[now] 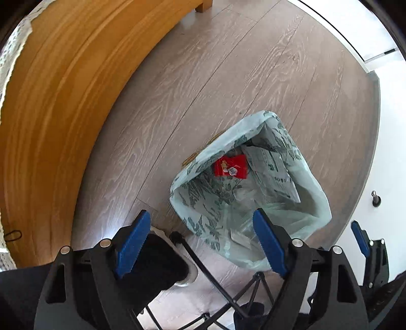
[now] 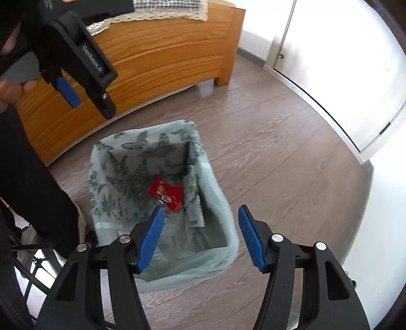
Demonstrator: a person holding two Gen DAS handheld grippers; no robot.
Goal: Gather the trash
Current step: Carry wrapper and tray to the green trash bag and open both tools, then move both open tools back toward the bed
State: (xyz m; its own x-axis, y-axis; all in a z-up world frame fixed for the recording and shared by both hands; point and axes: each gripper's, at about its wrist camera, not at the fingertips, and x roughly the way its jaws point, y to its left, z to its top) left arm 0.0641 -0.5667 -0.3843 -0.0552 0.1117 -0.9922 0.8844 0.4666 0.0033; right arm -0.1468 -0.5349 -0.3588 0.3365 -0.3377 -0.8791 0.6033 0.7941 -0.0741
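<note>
At the far left a broad orange-brown wooden bed frame [image 1: 50, 114] curves along the grey wood-plank floor [image 1: 228, 63]; in the right wrist view the same frame [image 2: 165, 58] carries a white lace-edged cloth [image 2: 142, 12] on top. Moving right, the left gripper [image 1: 200, 243] hangs over the floor with its blue-padded fingers [image 1: 132, 243] spread wide and nothing between them; below it a dark-clothed leg [image 1: 154, 261] and thin black tripod-like rods [image 1: 203, 266] show. In the right wrist view this left gripper [image 2: 76, 73] appears at upper left, held in a hand [image 2: 10, 88], one blue pad visible. Next comes the pale green plastic-lined trash bin [image 1: 312, 193], standing on the floor near the bed frame, its liner printed with dark fern and butterfly shapes. Down inside it lies a red printed snack wrapper [image 1: 231, 166], touching a grey-white printed paper packet [image 1: 271, 167] that leans on the bin's inner wall. The right wrist view shows the same bin [image 2: 218, 187] from above, with the red wrapper [image 2: 166, 194] at the bottom and the paper packet [image 2: 195, 203] just beside it on the right. The right gripper [image 2: 200, 238] hovers above the bin's near rim, its blue fingers [image 2: 250, 241] wide apart and holding nothing. At the far right a white wall and sliding door track [image 2: 330, 83] border the floor.
</note>
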